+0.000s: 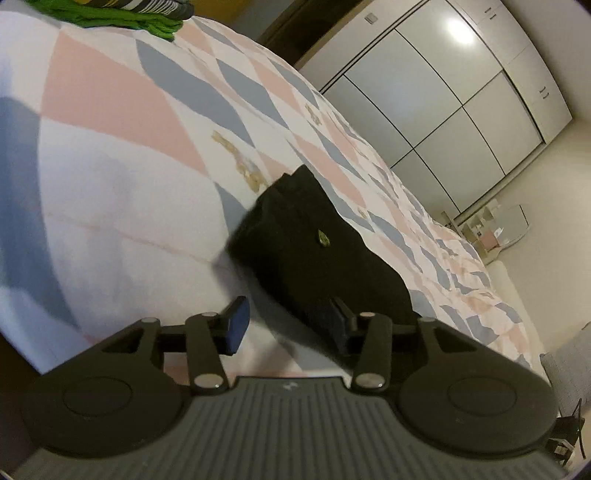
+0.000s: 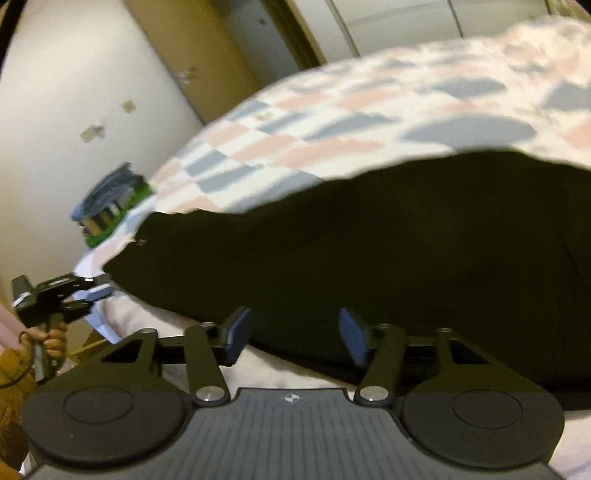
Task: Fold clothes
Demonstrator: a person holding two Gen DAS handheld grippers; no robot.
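Observation:
A black garment (image 1: 317, 251) with a small green logo (image 1: 324, 238) lies flat on the patchwork bedspread (image 1: 122, 155). My left gripper (image 1: 288, 326) is open at the garment's near corner; its right finger overlaps the dark cloth and nothing is pinched. In the right wrist view the black garment (image 2: 369, 240) fills the middle. My right gripper (image 2: 295, 334) is open, with the garment's near edge just beyond its blue pads (image 2: 238, 334). The left gripper (image 2: 100, 306), open, sits by the garment's left end, and a hand (image 2: 51, 339) holds it.
A stack of folded clothes (image 1: 129, 16), green and striped, sits at the far corner of the bed; it appears again as the stack (image 2: 114, 203) in the right wrist view. White wardrobe doors (image 1: 443, 92) stand beyond the bed. A low shelf (image 1: 491, 229) is on the floor.

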